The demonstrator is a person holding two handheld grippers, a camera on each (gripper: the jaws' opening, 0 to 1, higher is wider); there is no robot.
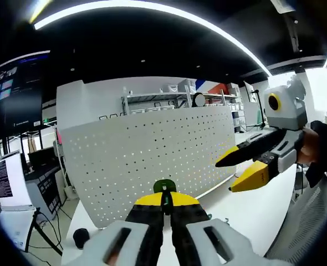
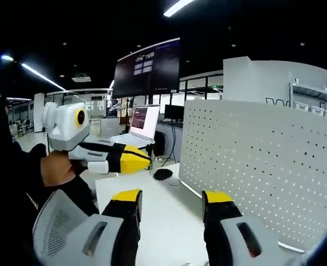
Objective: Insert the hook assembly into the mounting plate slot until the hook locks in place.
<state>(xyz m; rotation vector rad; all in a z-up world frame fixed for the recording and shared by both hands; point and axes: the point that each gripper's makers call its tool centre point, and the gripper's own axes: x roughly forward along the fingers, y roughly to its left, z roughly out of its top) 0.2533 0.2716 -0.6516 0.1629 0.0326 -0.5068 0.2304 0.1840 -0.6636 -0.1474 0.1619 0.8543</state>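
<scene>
A white perforated mounting plate (image 1: 147,155) stands upright on the white table (image 1: 252,216). My left gripper (image 1: 164,198) is low in the left gripper view, in front of the plate. It is shut on the hook assembly (image 1: 163,185), a small dark piece with a green top that sticks up between the yellow tips. My right gripper (image 1: 225,176) comes in from the right with its jaws apart and nothing between them. In the right gripper view the right gripper (image 2: 173,197) is open over the table (image 2: 152,221). There the plate (image 2: 263,155) is to its right and the left gripper (image 2: 147,158) to its left.
A black mouse (image 2: 163,173) lies on the table near the plate's end, with an open laptop (image 2: 144,122) behind it. A large dark screen (image 2: 149,69) hangs above. Metal shelving (image 1: 174,100) stands behind the plate. A mesh chair back (image 1: 313,221) is at the table's edge.
</scene>
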